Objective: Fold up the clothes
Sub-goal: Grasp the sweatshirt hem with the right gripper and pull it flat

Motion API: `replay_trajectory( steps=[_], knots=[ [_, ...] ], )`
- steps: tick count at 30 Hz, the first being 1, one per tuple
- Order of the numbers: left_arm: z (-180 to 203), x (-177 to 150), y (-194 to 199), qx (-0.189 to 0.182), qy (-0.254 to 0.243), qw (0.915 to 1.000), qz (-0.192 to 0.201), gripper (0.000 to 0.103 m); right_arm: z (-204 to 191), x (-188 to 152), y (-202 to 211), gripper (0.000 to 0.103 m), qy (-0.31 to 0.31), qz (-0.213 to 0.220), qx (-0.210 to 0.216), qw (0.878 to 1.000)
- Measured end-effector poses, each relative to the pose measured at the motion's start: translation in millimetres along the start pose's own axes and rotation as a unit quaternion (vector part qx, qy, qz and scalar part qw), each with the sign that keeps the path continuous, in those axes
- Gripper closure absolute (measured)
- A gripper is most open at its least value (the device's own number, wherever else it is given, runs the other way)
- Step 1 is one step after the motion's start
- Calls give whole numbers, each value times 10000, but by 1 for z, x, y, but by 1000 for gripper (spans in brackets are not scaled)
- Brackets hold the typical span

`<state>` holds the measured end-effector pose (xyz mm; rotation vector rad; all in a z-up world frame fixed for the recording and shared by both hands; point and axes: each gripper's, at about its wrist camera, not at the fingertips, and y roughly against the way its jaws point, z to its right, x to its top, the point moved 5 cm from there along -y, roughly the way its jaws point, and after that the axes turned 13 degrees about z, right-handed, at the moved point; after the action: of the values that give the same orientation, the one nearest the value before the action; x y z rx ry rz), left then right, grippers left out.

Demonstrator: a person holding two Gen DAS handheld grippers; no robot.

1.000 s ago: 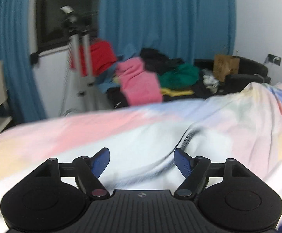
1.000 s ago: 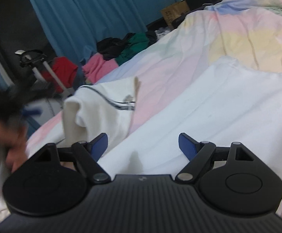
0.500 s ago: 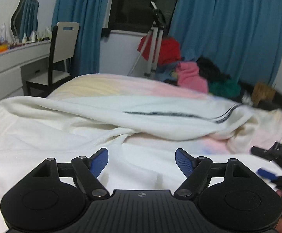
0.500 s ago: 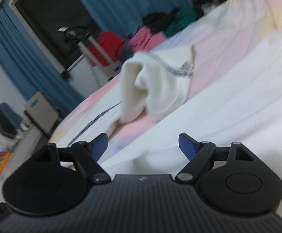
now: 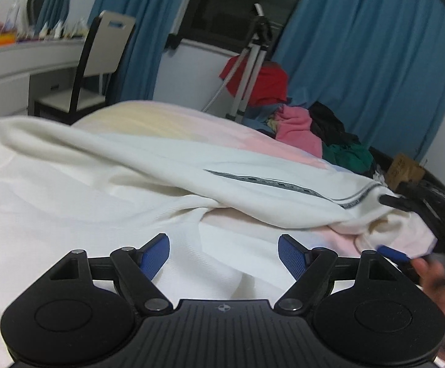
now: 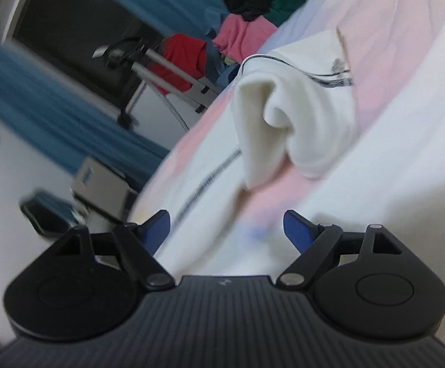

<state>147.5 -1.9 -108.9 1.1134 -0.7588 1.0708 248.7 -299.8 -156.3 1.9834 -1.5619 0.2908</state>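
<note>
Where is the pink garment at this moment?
In the left wrist view the pink garment lies in the clothes pile beyond the bed, right of centre, below the red garment and left of the black clothes.

Both tools wide open: left tool (image 5: 224, 253), right tool (image 6: 227, 227), nothing gripped.

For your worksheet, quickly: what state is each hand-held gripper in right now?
Left hand-held gripper: open, holding nothing.
Right hand-held gripper: open, holding nothing.
</note>
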Motion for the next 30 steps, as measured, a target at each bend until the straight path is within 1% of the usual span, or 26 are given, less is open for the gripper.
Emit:
replay_trajectory(
  steps=[2,4,5,6,8,9,10,11,12,13,14,16,19,21,23,24,25,27,30],
  knots=[
    [-8,-2,-7,28,-5,10000,-31,23,-1,8,-30,20,10,57,-203,9998],
    [-16,-4,-14,83,11,9999,-85,23,4,18,-55,21,115,260,-627,9976],
    [-17,-6,-17,104,73,9999,-114,23,10,24,-66,21,79,384,-915,9950],
    [-19,-8,-22,105,165,9996,-185,23,16,29,-77,19,42,508,-1202,9914],
    [-22,-10,-30,98,308,9990,-303,23,25,45,-90,19,-157,742,-1581,9845],
    [-23,-11,-33,89,356,9987,-347,23,27,55,-95,22,-132,858,-1728,9811],
    [-23,-11,-35,86,358,9987,-352,23,26,66,-98,29,22,994,-1868,9774],
    [-23,-12,-38,84,357,9987,-354,23,23,77,-101,46,223,1067,-1980,9741],
    [-23,-13,-40,83,356,9987,-359,23,17,87,-104,59,441,1065,-2039,9722],
    [-22,-14,-41,83,355,9987,-365,23,8,97,-106,70,702,1080,-2084,9695],
    [-22,-14,-43,82,354,9987,-370,23,-3,106,-107,87,978,1111,-2130,9658],
    [-21,-16,-47,95,348,9986,-379,23,-29,124,-105,88,1353,1243,-1987,9627],
    [-19,-16,-49,93,359,9986,-367,23,-71,149,-76,89,1705,1900,-1218,9592],
    [-19,-15,-49,102,352,9988,-336,23,-86,157,-56,89,2137,2237,-1053,9451],
    [-19,-14,-49,111,344,9989,-305,23,-73,161,-36,89,2277,2386,-1149,9370],
    [-19,-13,-49,115,341,9989,-290,23,-58,160,-29,89,2236,2349,-1236,9379],
    [-19,-13,-49,120,337,9990,-274,23,-40,157,-23,89,2158,2268,-1332,9403],
    [-19,-12,-49,135,319,9991,-262,23,1,148,-19,89,2050,1983,-1682,9436],
    [-16,-13,-47,130,250,9993,-258,23,62,125,-18,89,1751,1514,-2171,9483]
  ],
)
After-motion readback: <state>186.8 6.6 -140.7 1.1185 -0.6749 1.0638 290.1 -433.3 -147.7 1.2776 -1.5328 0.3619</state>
